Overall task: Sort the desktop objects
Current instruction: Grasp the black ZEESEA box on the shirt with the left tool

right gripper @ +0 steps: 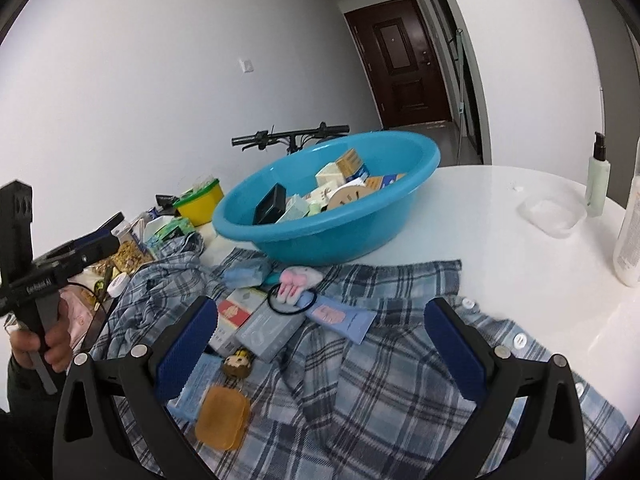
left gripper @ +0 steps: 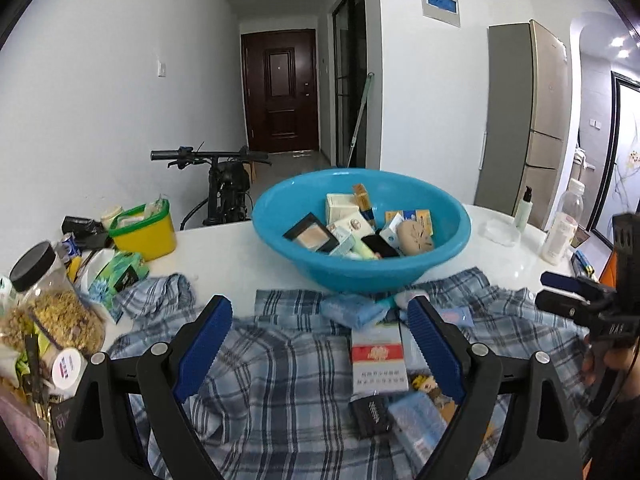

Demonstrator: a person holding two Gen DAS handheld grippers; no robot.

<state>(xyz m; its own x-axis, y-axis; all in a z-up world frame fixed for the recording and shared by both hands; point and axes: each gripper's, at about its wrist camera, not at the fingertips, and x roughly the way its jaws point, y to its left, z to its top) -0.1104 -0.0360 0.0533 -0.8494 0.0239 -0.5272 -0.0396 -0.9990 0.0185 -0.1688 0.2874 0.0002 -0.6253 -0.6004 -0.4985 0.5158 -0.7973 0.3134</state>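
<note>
Basin (left gripper: pixel 448 258) at twelve o'clock is partly filled, while packs (left gripper: pixel 378 360) remain on the shirt (left gripper: pixel 280 380) beneath both spread, empty claws (left gripper: pixel 320 344) (right gripper: pixel 320 352).

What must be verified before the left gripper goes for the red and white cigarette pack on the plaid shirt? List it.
1. Left gripper jaws open and empty: ok.
2. Red and white cigarette pack lies between the jaws' line: ok.
3. Pack top uncovered: ok.
4. Black box touches the pack's near end: not ok.
5. Round blue plastic basin has room: ok.
6. Right gripper open, clear of the pack: ok.
</note>
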